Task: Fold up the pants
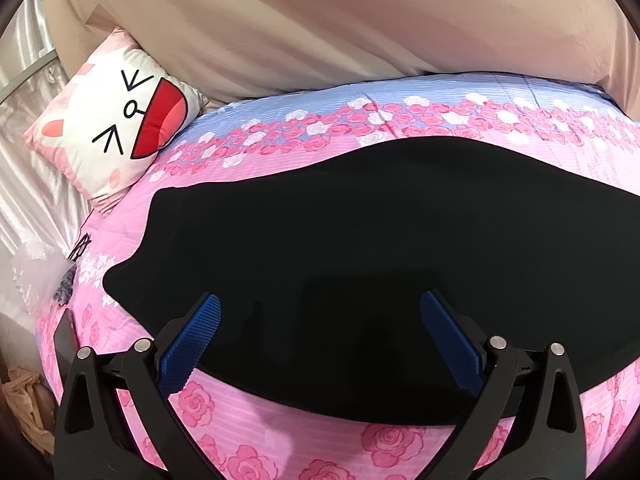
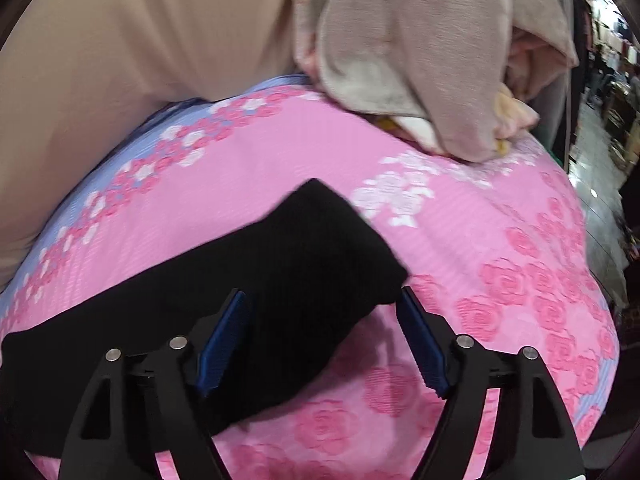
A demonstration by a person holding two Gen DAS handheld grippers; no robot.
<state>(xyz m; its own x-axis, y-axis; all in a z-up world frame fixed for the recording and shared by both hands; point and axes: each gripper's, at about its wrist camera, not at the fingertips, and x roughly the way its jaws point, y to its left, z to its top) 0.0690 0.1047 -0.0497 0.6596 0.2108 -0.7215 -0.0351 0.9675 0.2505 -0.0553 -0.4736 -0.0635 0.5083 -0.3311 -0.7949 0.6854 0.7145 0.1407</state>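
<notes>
Left wrist view: left gripper [image 1: 320,332] nearest the lens, blue fingers [image 1: 192,344] spread wide, nothing between them; they sit over the near edge of the pants [image 1: 360,240], contact not certain. Pants are black, spread flat along the pink rose bedspread [image 1: 248,412], one long dark shape running to the right edge of view, narrowing toward a cartoon-face pillow [image 1: 116,128] at the far left. Beige cloth [image 1: 320,20] is draped behind the bed. Right wrist view: right gripper [image 2: 320,336] also wide open and empty, straddling the end of the pants [image 2: 288,264]; right finger [image 2: 420,344] over bare bedspread [image 2: 500,280], left finger over black cloth. A squared corner of the pants points away from the camera. A heap of pale laundry [image 2: 420,80] sits well beyond. Handling judgement: thin, limp knit, light, no stiffness; it should sag and drape once lifted and may cling to the textured bedspread. Best hold looks like the end corners or edge, pinching every layer.
</notes>
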